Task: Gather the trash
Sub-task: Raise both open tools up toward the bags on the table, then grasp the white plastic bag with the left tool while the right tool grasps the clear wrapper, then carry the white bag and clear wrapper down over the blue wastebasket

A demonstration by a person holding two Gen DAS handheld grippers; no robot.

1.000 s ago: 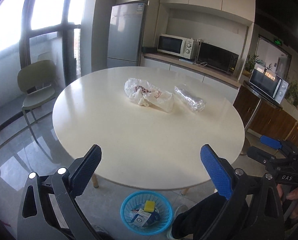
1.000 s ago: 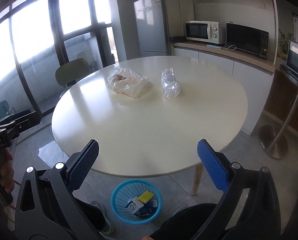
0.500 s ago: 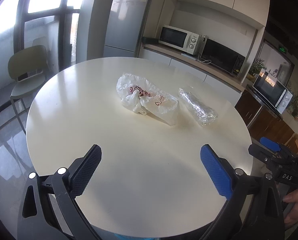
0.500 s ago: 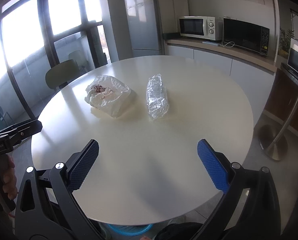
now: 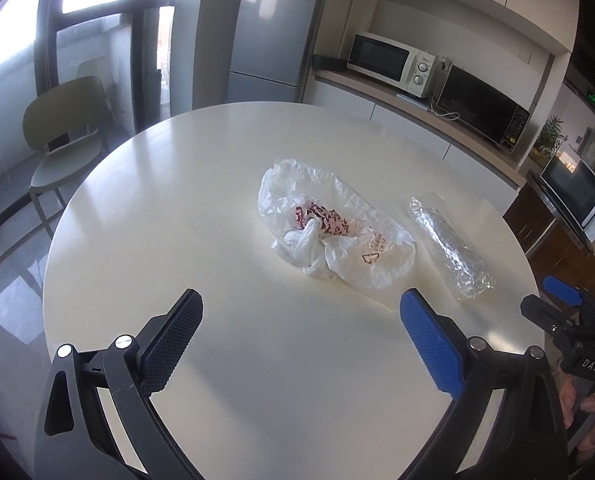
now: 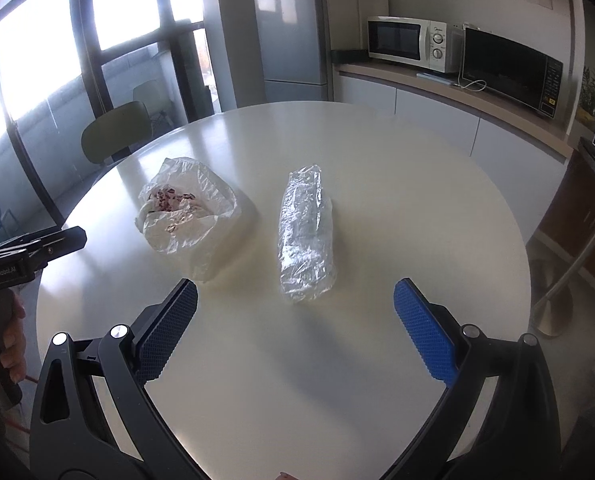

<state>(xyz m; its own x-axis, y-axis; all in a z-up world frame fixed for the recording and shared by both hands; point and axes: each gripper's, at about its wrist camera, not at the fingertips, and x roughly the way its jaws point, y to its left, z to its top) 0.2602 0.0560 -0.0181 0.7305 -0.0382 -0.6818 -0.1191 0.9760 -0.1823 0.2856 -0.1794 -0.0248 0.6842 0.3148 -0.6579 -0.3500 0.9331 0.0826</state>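
1. While both claws are held wide apart with nothing between them, the left gripper (image 5: 301,332) is kept over the near part of the round table (image 5: 177,208), before the white bag (image 5: 329,236).
2. Bare tabletop is seen between the right gripper (image 6: 295,314) and the foil roll (image 6: 305,236).
3. "DAS" and "GenRobot.AI" are read on the grippers.

"DAS" on right tongs (image 5: 565,304), "GenRobot.AI" on left tongs (image 6: 33,246)
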